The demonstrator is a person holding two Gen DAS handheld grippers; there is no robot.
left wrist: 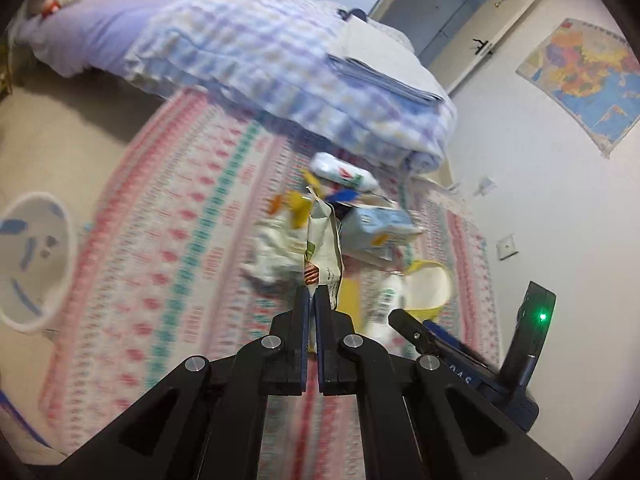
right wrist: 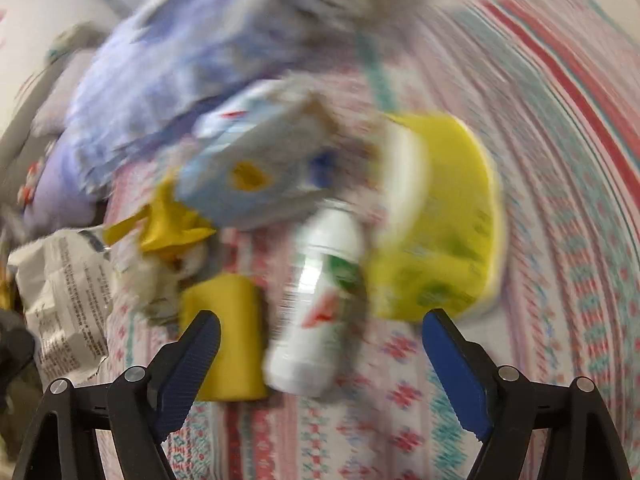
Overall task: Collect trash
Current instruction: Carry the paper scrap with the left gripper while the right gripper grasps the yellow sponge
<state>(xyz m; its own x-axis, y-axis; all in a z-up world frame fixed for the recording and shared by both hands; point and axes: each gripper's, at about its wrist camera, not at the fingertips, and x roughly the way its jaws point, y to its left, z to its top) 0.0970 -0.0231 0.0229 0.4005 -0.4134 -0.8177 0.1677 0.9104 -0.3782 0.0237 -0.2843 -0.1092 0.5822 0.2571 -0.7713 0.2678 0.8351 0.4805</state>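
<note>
My left gripper (left wrist: 311, 290) is shut on a crumpled snack wrapper (left wrist: 324, 246) and holds it up above the patterned rug (left wrist: 180, 240). Behind it lies a trash pile: a light blue carton (left wrist: 376, 226), a white bottle (left wrist: 344, 172), a yellow cup (left wrist: 430, 286). My right gripper (right wrist: 320, 328) is open, low over the rug, with a white bottle (right wrist: 320, 300) lying between its fingers. A yellow cup (right wrist: 440, 216), a blue carton (right wrist: 256, 160), a yellow roll (right wrist: 228, 332) and yellow wrappers (right wrist: 168, 224) surround it. The held wrapper also shows at left in the right wrist view (right wrist: 64, 300).
A white basket (left wrist: 34, 256) stands on the floor at the left. A bed with a checked quilt (left wrist: 280, 60) lies behind the pile. A wall with a map (left wrist: 584, 76) and a door (left wrist: 460, 20) are at the right. The right wrist view is blurred.
</note>
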